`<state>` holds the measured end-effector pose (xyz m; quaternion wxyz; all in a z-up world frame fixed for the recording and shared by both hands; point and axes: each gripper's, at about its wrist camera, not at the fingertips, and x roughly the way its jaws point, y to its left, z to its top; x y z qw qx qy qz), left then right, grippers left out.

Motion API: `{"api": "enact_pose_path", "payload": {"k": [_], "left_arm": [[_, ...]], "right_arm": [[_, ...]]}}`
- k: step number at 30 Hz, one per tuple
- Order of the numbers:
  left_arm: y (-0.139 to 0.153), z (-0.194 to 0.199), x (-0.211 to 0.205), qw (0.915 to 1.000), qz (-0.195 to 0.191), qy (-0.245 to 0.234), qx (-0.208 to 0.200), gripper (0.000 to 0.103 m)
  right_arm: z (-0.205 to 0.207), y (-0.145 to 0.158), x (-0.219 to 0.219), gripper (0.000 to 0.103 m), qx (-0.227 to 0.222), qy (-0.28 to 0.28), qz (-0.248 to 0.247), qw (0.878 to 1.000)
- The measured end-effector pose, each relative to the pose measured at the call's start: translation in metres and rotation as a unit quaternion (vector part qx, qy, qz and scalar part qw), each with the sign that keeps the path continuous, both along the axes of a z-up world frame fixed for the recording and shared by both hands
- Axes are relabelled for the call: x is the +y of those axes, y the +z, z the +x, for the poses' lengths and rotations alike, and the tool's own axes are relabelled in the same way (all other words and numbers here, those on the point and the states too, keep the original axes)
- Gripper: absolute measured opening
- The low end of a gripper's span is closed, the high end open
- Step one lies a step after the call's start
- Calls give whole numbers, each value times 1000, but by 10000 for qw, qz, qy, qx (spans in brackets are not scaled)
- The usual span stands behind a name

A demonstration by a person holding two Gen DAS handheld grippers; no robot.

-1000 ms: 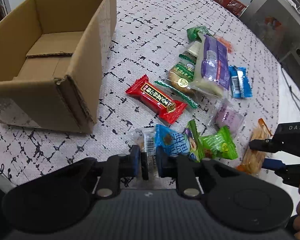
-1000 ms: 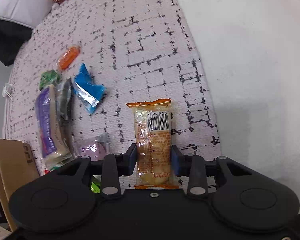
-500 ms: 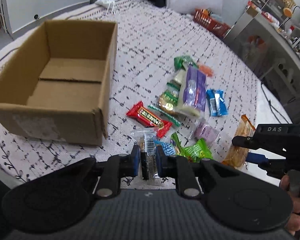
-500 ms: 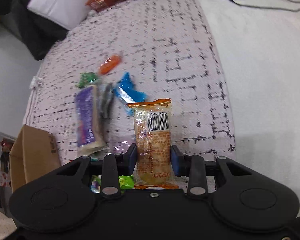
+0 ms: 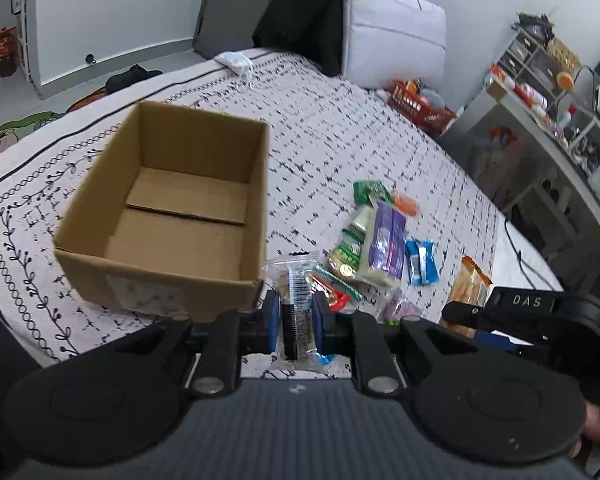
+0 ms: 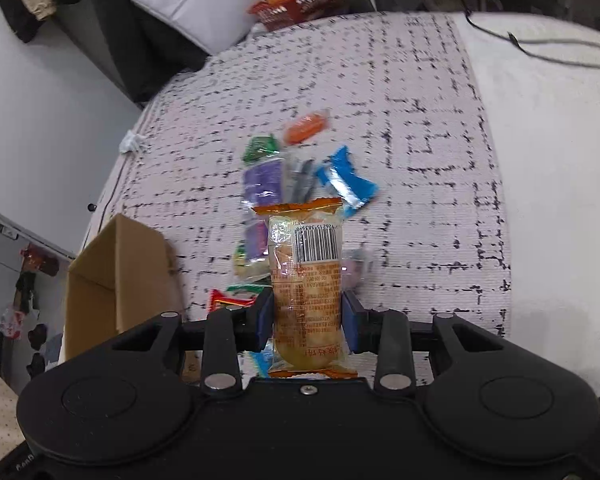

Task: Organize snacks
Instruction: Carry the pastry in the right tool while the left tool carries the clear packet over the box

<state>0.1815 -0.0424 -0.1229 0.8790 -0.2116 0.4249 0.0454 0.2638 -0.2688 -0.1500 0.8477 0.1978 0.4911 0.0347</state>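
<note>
While gripped: two snacks (image 5: 296,304), one box (image 5: 172,216)

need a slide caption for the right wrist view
Right tongs shut on an orange-wrapped snack pack, held above the patterned bedspread, cardboard box at left.
</note>
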Motion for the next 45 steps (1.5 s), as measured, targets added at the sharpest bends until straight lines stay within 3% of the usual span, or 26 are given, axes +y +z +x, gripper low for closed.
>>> {"api": "enact_pose_path", "payload": {"k": [13,24,45], "left_arm": [[17,-15,51,9985,-314,332,-295,16],[17,-22,94,9965,-573,470,-388,16],[-15,-11,155,9900,-1198,697,-273,16]], "right_arm": [[-14,34,67,35,-336,494,127,9981],[-17,44,115,35,-469,745,125,9960],[-8,38,192,35,-433,1315,-93,9903]]}}
